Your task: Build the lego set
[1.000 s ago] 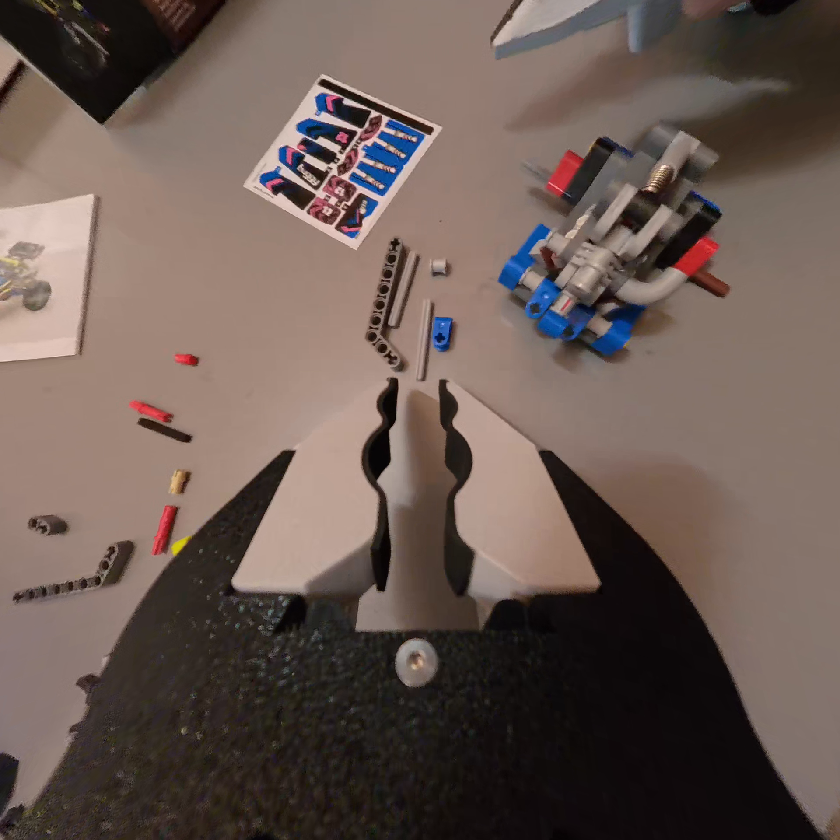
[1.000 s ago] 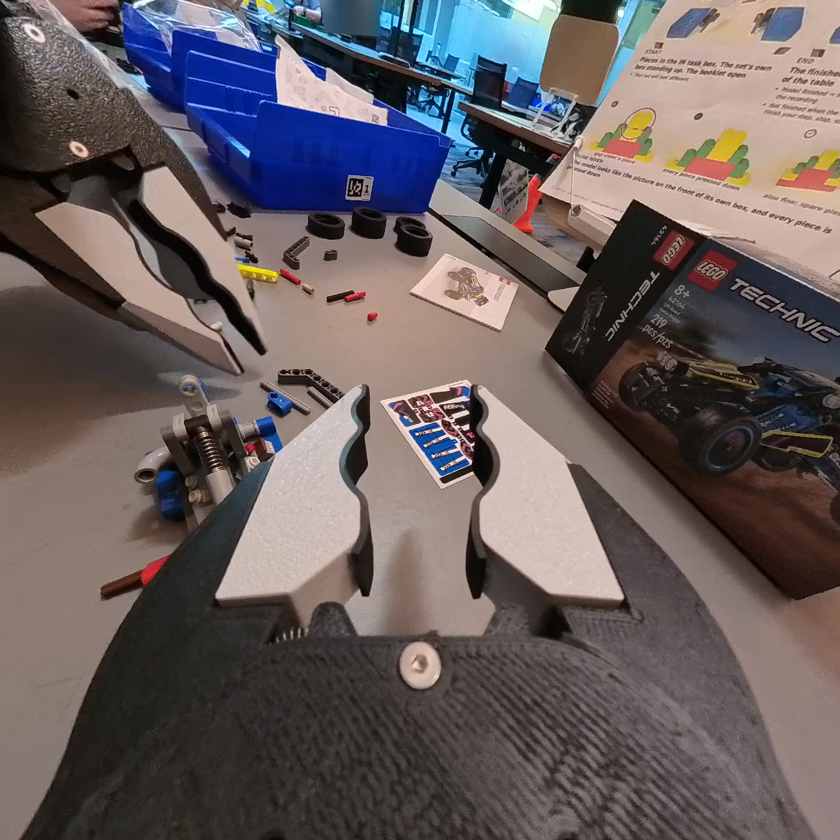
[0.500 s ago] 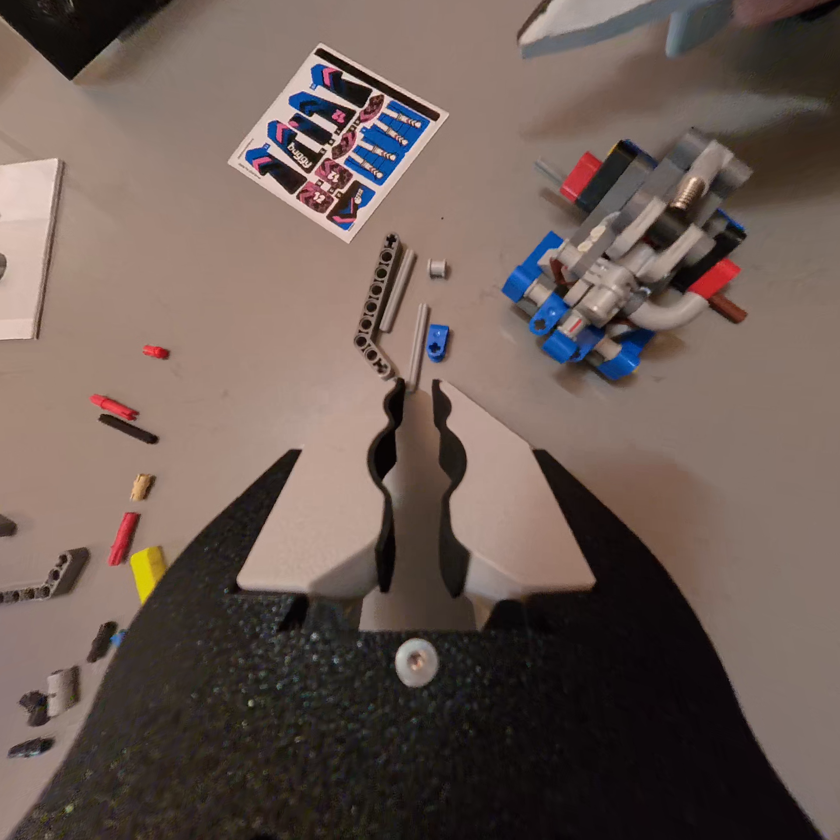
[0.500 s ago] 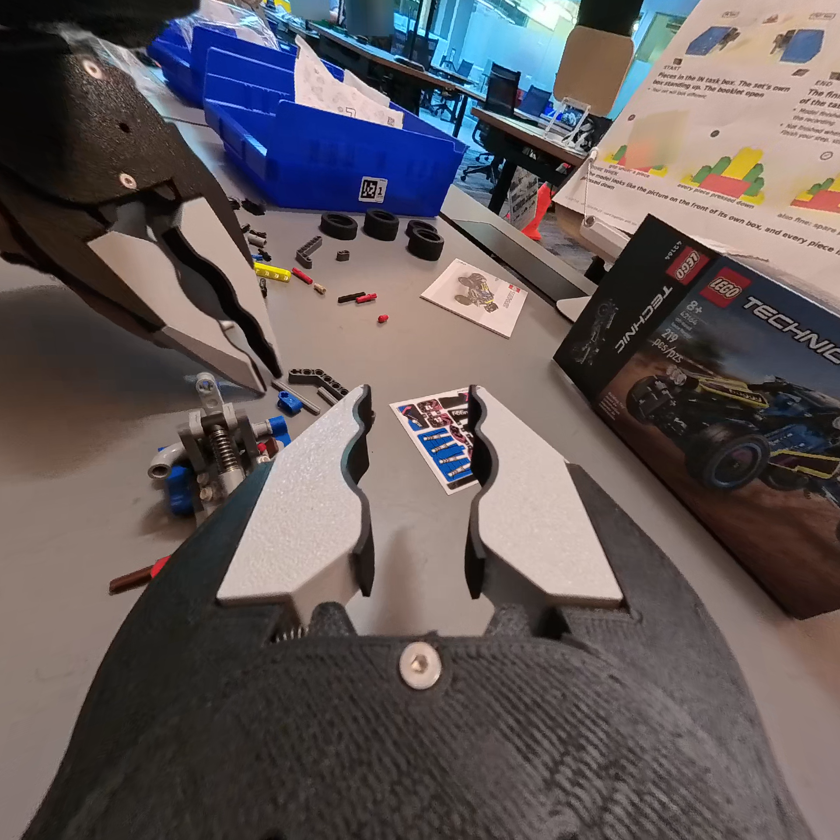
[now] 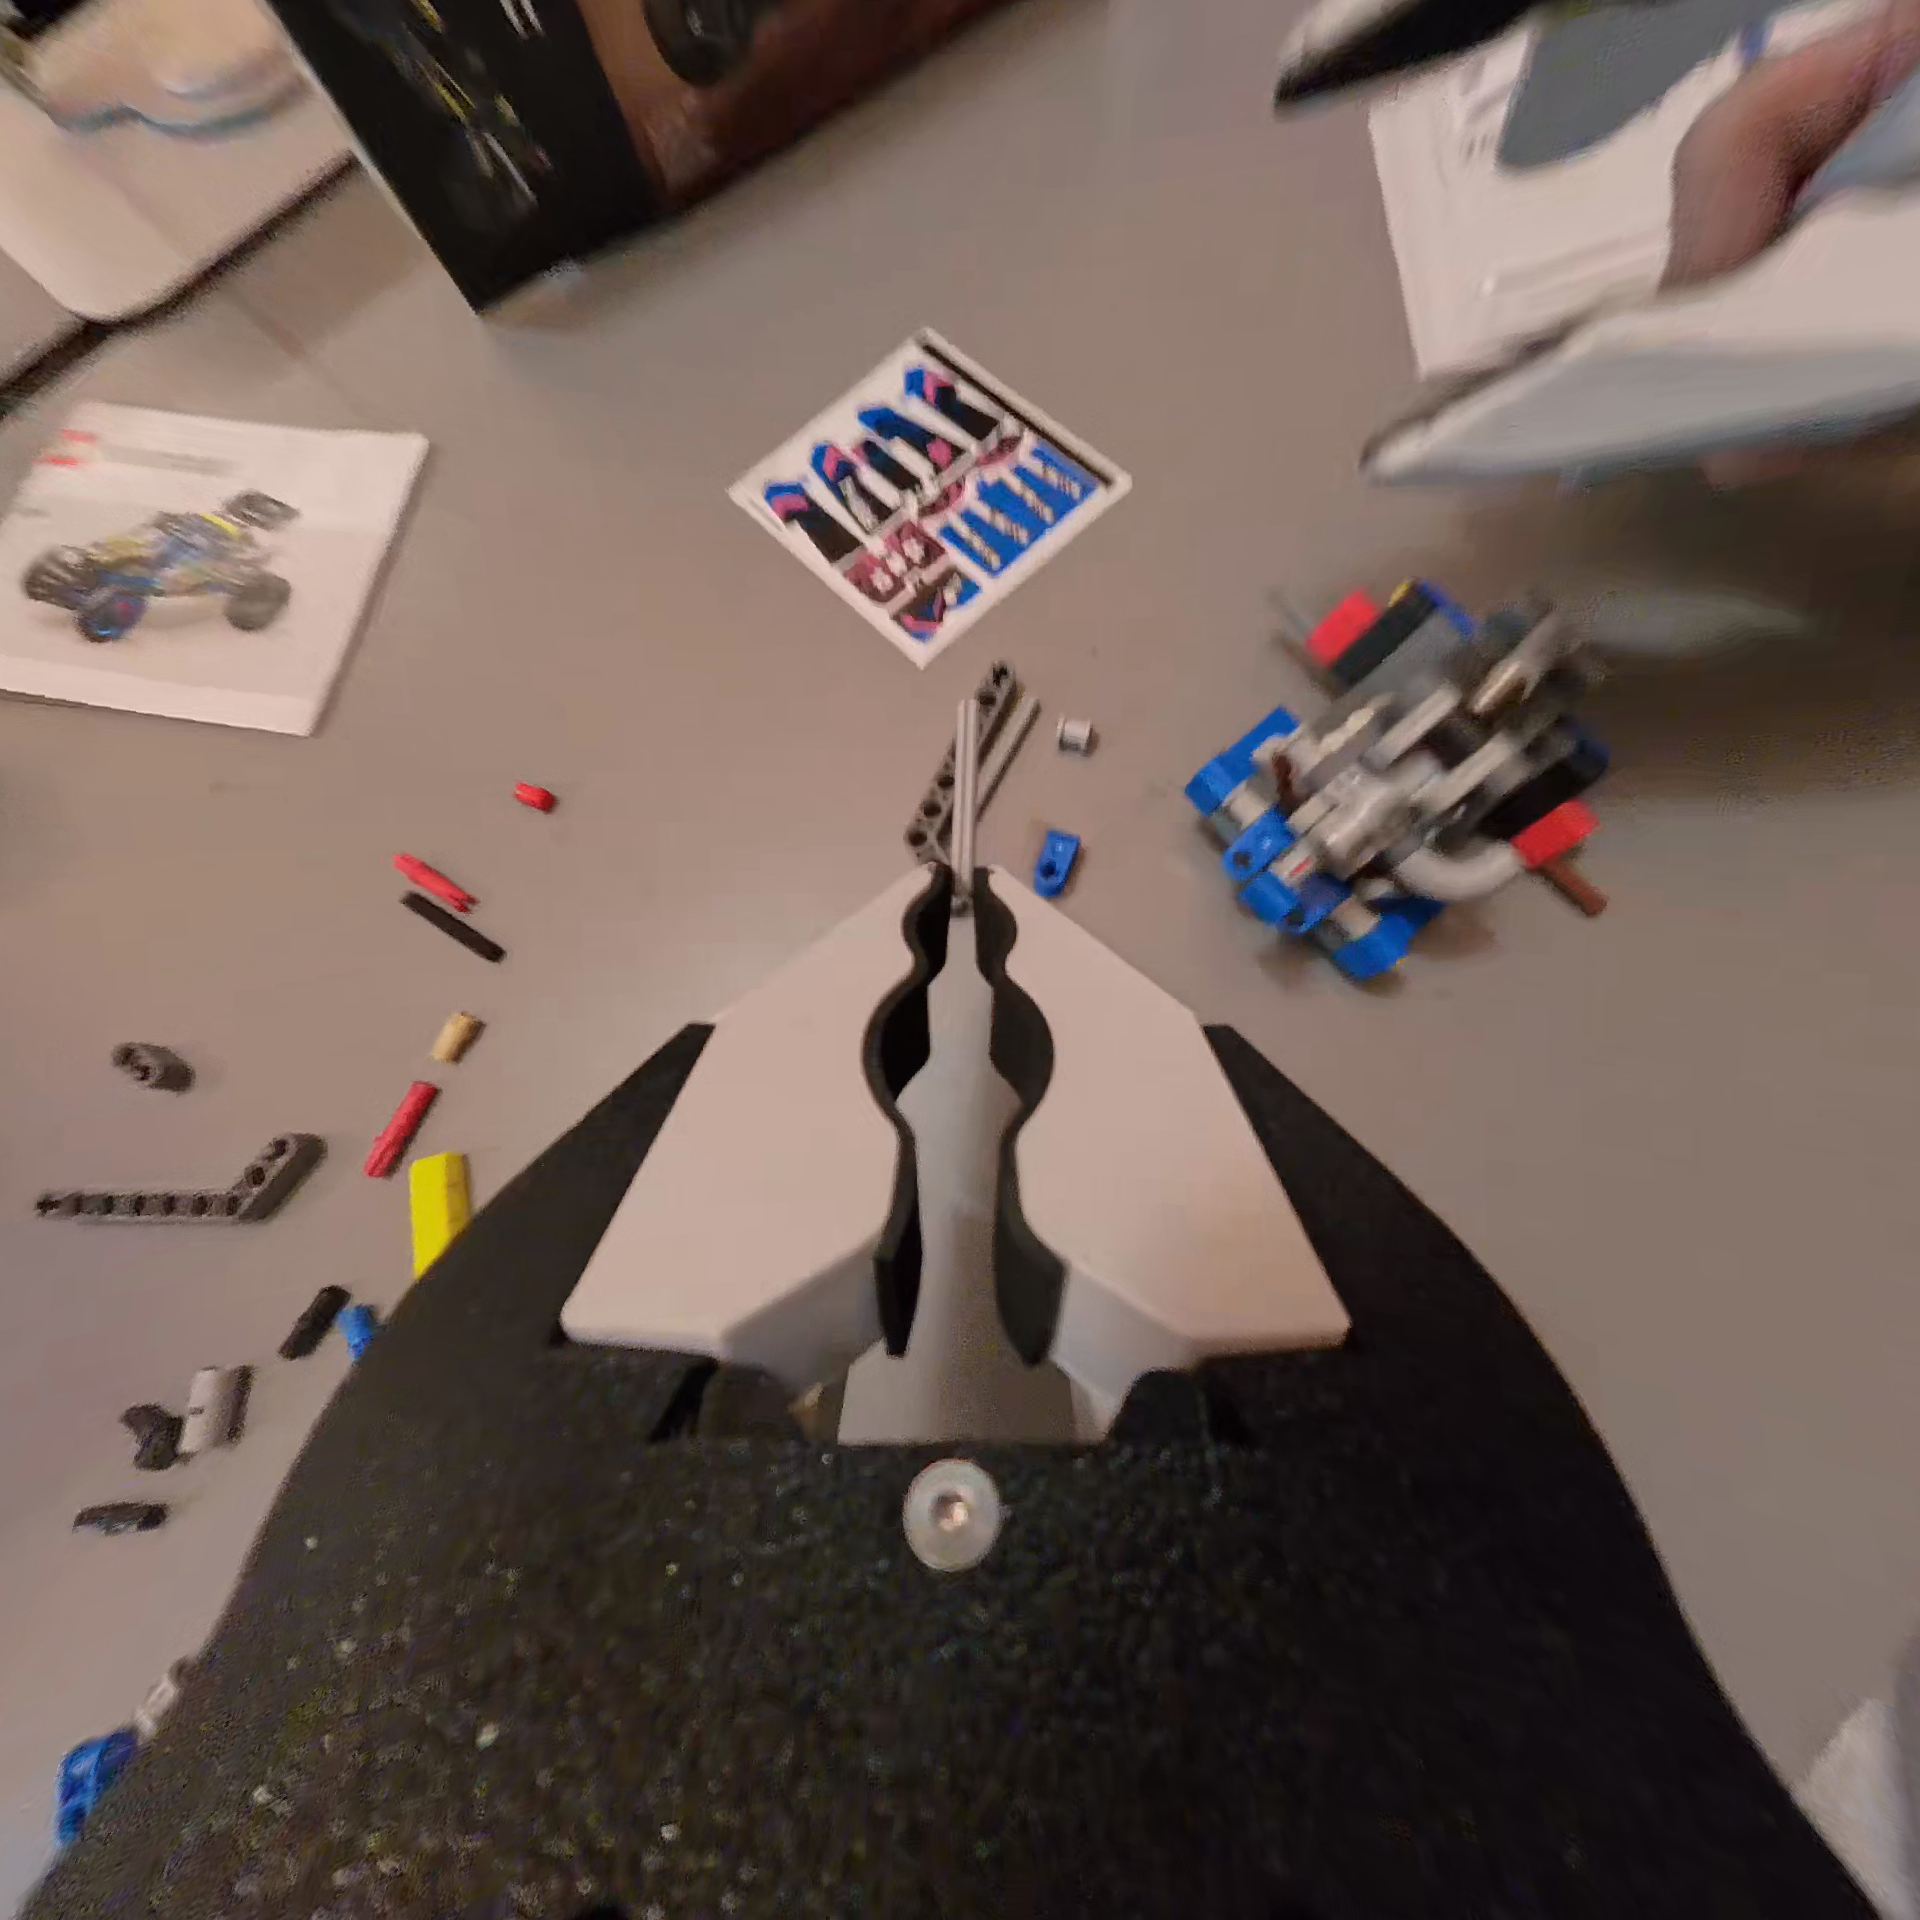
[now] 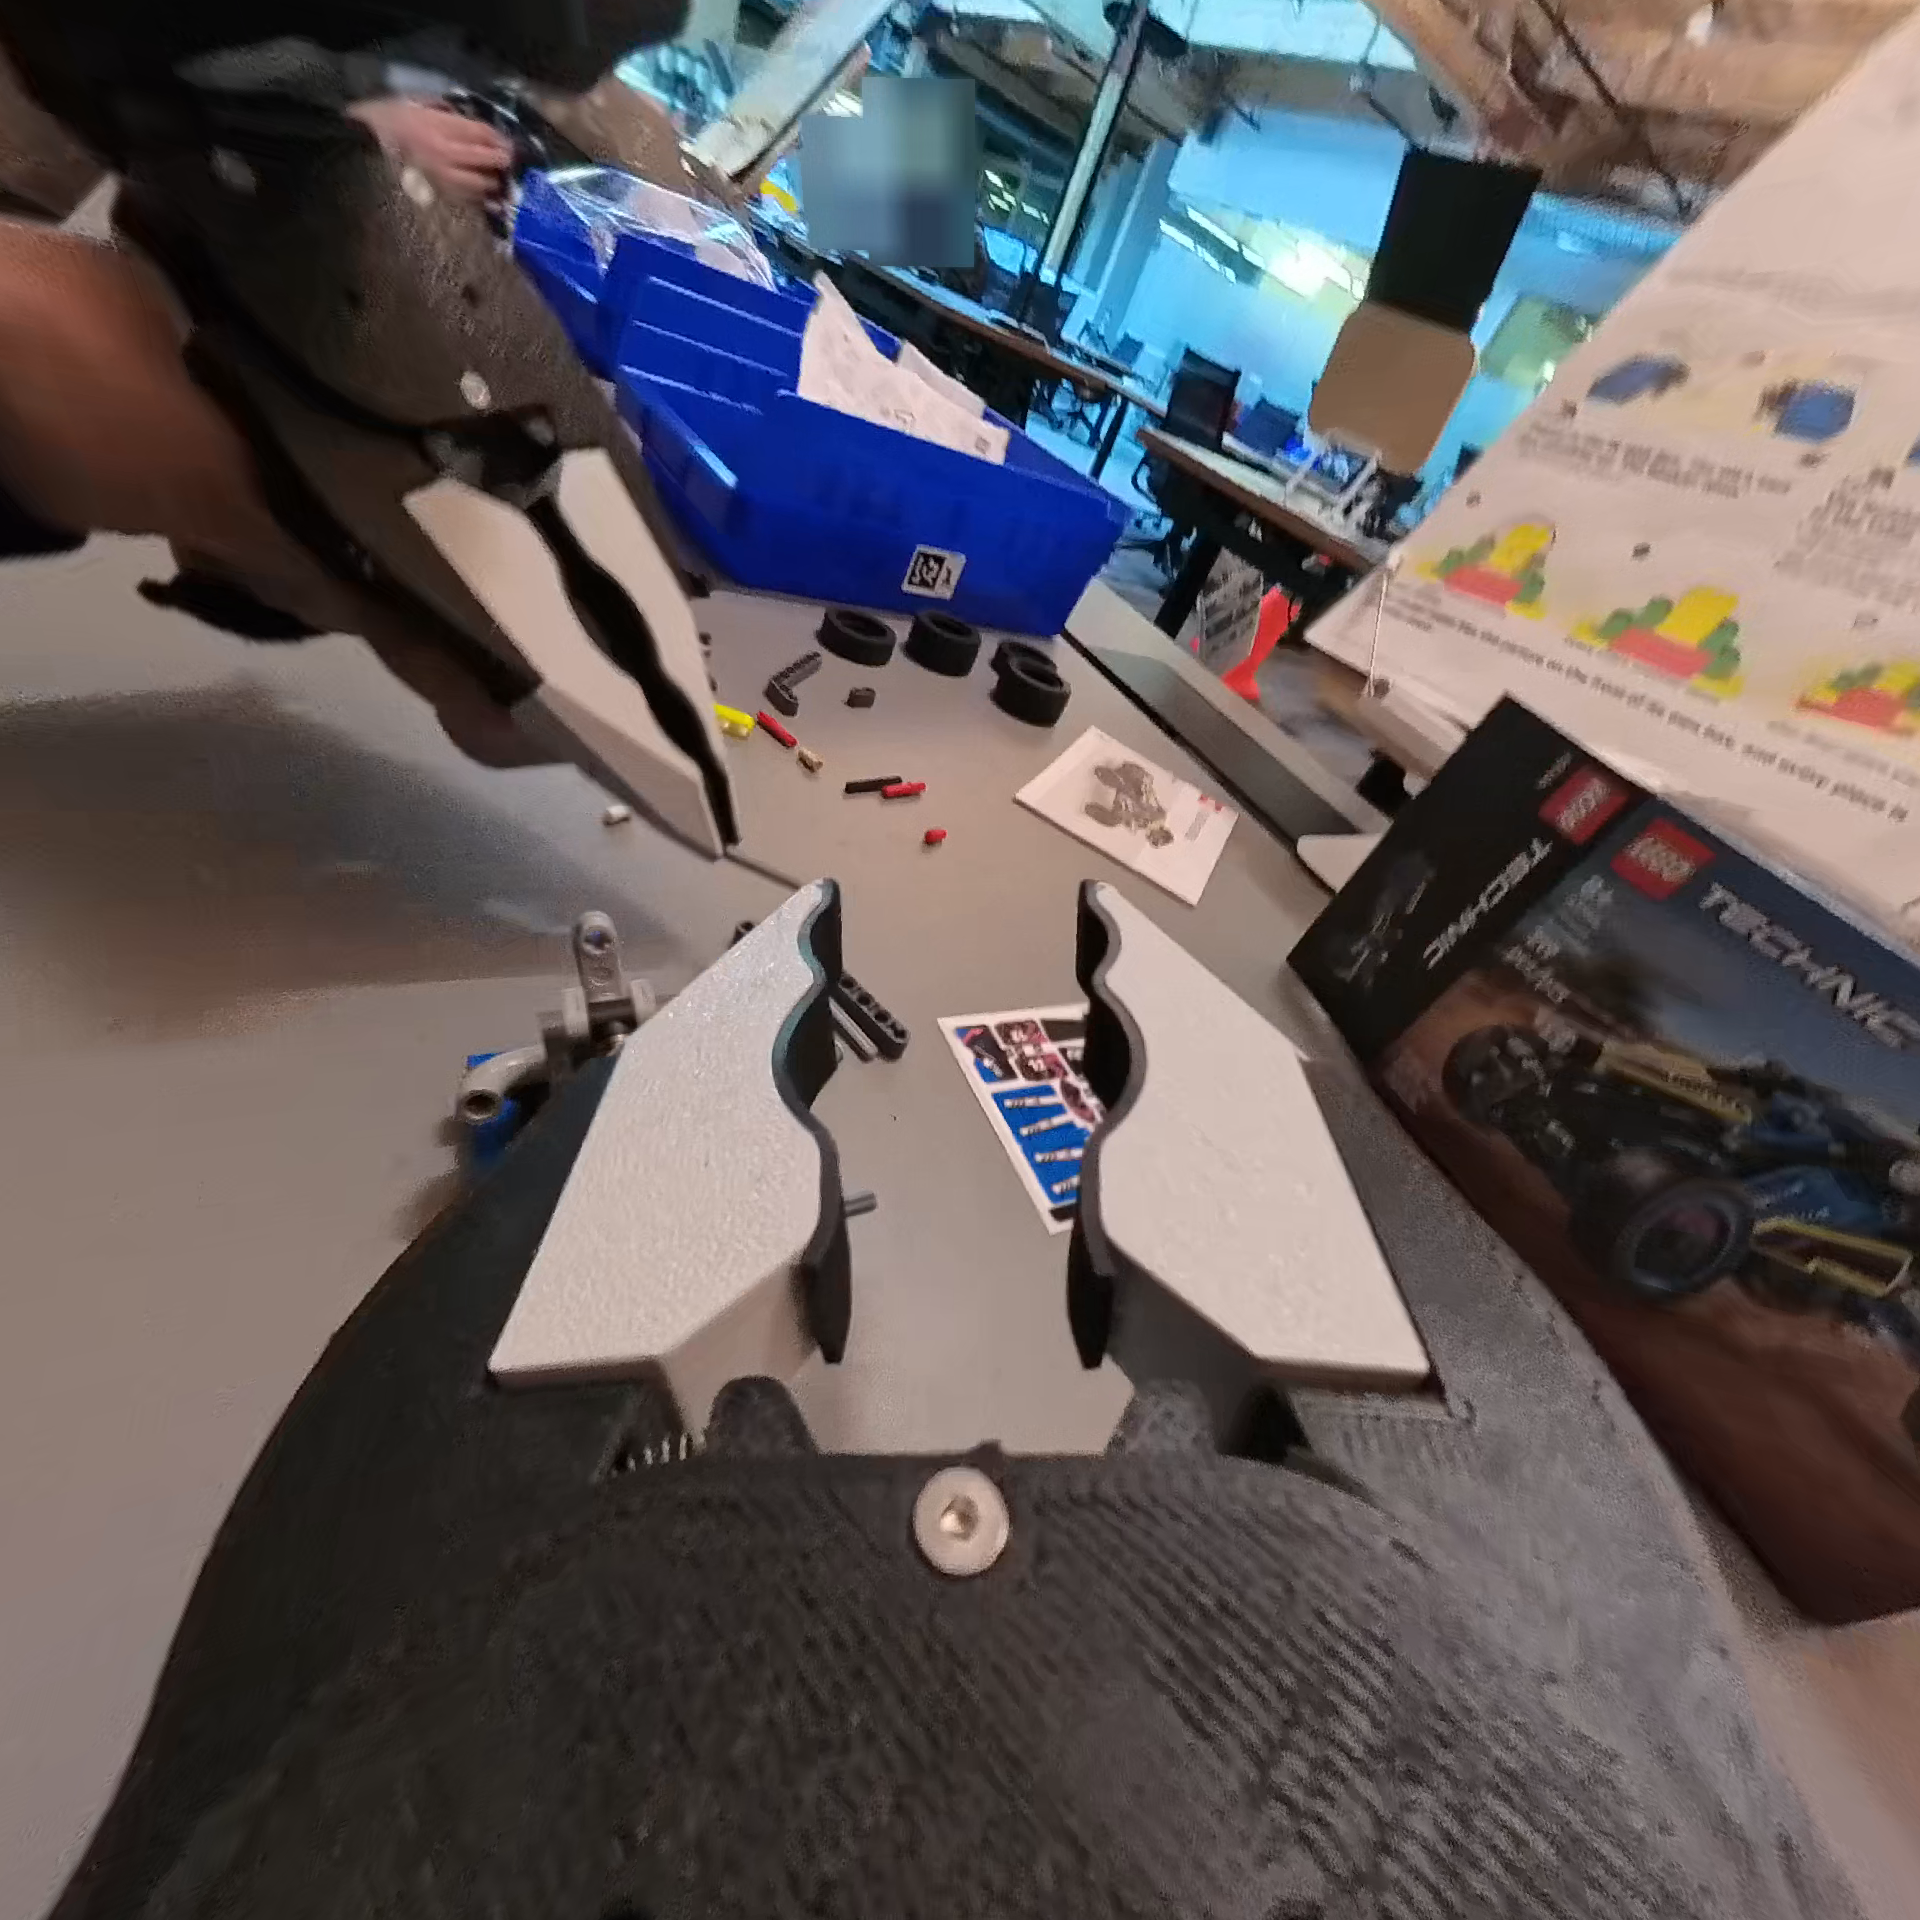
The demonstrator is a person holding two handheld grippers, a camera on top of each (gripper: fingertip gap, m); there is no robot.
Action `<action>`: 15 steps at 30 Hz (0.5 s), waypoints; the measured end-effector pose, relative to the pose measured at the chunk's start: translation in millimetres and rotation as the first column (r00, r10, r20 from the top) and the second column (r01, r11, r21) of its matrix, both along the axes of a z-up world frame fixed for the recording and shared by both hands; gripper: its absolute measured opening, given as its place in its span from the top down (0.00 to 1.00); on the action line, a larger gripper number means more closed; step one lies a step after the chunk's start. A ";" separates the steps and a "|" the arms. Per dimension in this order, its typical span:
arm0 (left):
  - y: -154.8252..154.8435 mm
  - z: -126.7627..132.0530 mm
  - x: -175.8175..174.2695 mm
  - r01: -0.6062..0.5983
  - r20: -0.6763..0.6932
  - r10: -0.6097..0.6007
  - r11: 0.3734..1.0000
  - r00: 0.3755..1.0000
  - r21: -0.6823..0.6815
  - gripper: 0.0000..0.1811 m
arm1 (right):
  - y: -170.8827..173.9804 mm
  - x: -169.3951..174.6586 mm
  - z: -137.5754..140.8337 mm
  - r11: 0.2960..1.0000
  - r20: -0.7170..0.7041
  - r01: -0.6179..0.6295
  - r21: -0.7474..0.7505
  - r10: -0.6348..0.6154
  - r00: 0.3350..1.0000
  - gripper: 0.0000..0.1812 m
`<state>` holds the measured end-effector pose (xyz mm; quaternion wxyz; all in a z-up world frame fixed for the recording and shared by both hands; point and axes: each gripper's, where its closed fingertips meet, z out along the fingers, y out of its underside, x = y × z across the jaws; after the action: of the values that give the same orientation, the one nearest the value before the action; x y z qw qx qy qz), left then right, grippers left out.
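My left gripper (image 5: 961, 883) is shut on one end of a thin grey axle (image 5: 967, 790), which sticks out forward from the fingertips. In the right wrist view the left gripper (image 6: 717, 821) hangs above the table at the left with the axle at its tips. A black bent beam (image 5: 951, 790), a second grey axle, a grey bush (image 5: 1075, 735) and a blue connector (image 5: 1057, 862) lie just beyond. The partly built blue and grey model (image 5: 1392, 800) sits to the right. My right gripper (image 6: 956, 904) is open and empty, above the sticker sheet (image 6: 1023, 1101).
The set's box (image 6: 1621, 1091) stands at the right, the booklet (image 5: 187, 561) lies flat. Small red, black, yellow and tan parts (image 5: 436, 1132) are scattered at the left. Blue bins (image 6: 862, 499) and black tyres (image 6: 940, 639) stand farther back. The blue connector (image 5: 1057, 862) is about 4 centimeters from my left fingertips. The grey bush (image 5: 1075, 735) sits 7 centimeters or so from the ends of my left fingers.
My left gripper has closed on the grey axle that lay beside the blue connector and has lifted it. The right gripper has shifted; both views are blurred by motion.
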<state>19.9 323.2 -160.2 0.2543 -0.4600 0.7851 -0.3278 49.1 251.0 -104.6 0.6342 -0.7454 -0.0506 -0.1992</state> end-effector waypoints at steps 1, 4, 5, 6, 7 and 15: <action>-2.4 10.6 0.0 -0.010 0.019 0.011 1.000 1.000 -0.017 0.99 | 0.7 -3.5 2.4 1.000 0.042 -0.010 0.001 0.010 0.999 0.75; -17.4 32.5 -2.4 0.007 0.032 -0.005 0.999 0.999 -0.053 0.99 | 3.3 -13.4 6.2 1.000 0.217 -0.018 -0.025 0.023 0.976 0.73; -22.4 36.4 -3.0 0.017 0.028 -0.016 0.998 0.999 -0.055 1.00 | 3.9 -14.6 5.4 0.999 0.279 -0.005 -0.045 0.018 0.960 0.73; -27.8 38.5 -4.2 0.034 0.016 -0.033 0.998 0.999 -0.056 1.00 | 3.8 -13.3 3.5 0.997 0.332 0.020 -0.071 0.005 0.943 0.73; -31.7 40.8 -4.2 0.043 0.013 -0.042 0.997 0.999 -0.056 1.00 | 3.6 -11.6 1.5 0.994 0.372 0.044 -0.097 -0.005 0.928 0.72; -14.2 26.8 -7.0 0.028 -0.081 -0.025 0.999 0.996 0.035 0.99 | -8.0 5.9 -1.2 0.983 0.452 0.128 -0.132 -0.056 0.890 0.75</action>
<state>12.9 309.1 -133.4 0.2262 -0.4578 0.8064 -0.2982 55.0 243.1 -105.8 0.5344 -0.7291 -0.1749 -0.3901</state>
